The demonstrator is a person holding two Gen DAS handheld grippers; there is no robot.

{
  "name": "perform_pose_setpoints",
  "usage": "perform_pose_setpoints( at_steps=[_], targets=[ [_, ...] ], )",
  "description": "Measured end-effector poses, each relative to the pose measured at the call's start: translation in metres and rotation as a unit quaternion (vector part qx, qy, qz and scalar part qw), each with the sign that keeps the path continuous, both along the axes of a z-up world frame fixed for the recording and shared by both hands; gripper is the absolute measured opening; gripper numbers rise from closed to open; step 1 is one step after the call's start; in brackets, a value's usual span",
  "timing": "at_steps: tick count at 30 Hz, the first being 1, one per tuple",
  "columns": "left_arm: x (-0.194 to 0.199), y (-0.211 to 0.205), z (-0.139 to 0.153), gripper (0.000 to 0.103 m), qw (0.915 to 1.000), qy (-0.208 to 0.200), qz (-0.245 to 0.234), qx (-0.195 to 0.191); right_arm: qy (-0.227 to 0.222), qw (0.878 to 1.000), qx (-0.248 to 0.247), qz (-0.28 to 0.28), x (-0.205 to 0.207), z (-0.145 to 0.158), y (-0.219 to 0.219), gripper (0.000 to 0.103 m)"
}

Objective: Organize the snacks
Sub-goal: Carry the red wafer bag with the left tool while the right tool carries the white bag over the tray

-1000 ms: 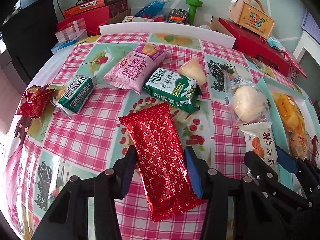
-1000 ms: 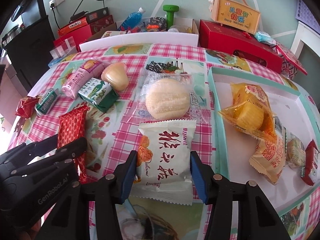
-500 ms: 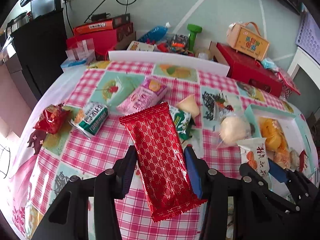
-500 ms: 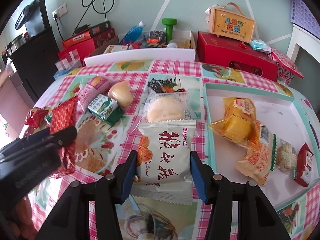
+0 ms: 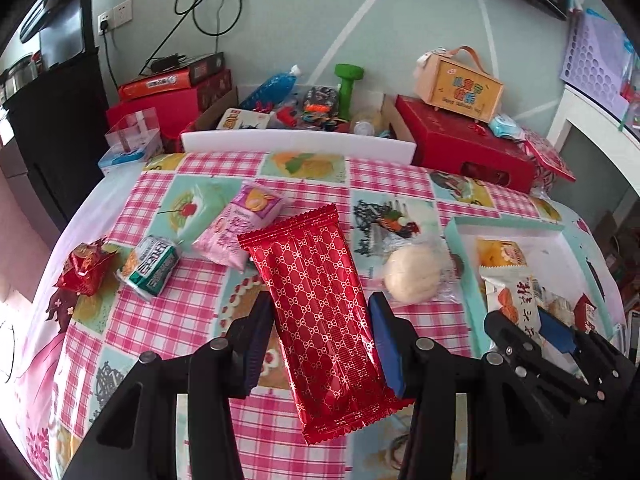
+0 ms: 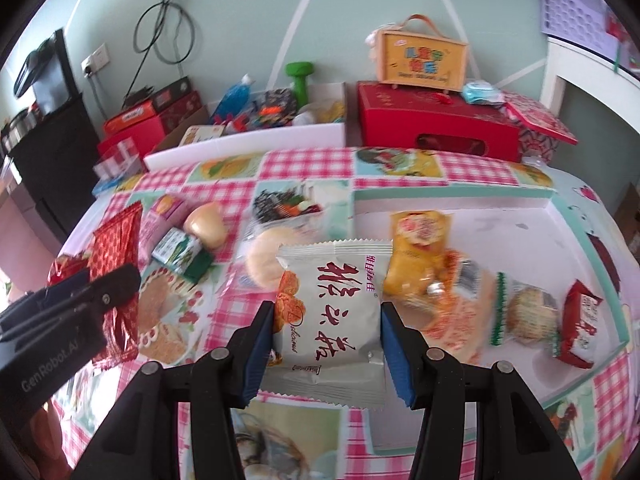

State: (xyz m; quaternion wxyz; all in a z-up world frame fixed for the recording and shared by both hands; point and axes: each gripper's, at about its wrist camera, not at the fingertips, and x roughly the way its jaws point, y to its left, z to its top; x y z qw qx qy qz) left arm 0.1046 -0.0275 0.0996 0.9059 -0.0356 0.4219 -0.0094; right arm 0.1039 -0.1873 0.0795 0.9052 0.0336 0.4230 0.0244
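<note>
Between the blue pads of the left gripper point(image 5: 322, 344) sits a long red packet point(image 5: 318, 320) with a gold lattice print, pinched at its sides and lifted clear of the checked tablecloth point(image 5: 168, 320), its far end tipped toward 11 o'clock. Clamped in the right gripper point(image 6: 327, 350) is a white packet point(image 6: 332, 320) with red characters, held upright between the pads, above the near left corner of the tray point(image 6: 452, 194). That tray, white with a teal rim, lies at 2 o'clock from the right gripper and holds a yellow bag point(image 6: 418, 260), an orange packet point(image 6: 456, 308), a clear-wrapped round cake point(image 6: 528, 310) and a small red packet point(image 6: 578, 320), all blurred. On the cloth, in the left view, a clear-wrapped pale bun point(image 5: 412, 274) rests at 1 o'clock from the left gripper, just beside the tray's left edge. At 11 o'clock lies a pink packet point(image 5: 244, 226), and farther toward 10 o'clock a green-and-white biscuit pack point(image 5: 150, 270) and a crumpled red wrapper point(image 5: 84, 268) near the table's edge. In the right view, another green biscuit pack point(image 6: 182, 256) touches a shiny beige lump point(image 6: 206, 226) at 10 o'clock.
</note>
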Motion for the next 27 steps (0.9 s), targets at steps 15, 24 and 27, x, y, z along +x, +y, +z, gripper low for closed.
perform_pose_setpoints(
  at_steps=[15,24,27],
  targets=[
    [-0.002,-0.082,-0.003,0.05,0.9949,0.006,-0.1,0.01,0.001,0.991,0.006,-0.136,-0.006,0.0,-0.103,0.055],
    [-0.005,-0.138,-0.021,0.05,0.9858,0.029,-0.164,0.021,0.007,0.982,0.008,-0.189,-0.017,-0.004,-0.149,0.055],
    [-0.003,-0.15,-0.029,0.05,0.9834,0.039,-0.175,0.029,0.007,0.98,0.01,-0.197,-0.02,-0.005,-0.157,0.055]
  ],
)
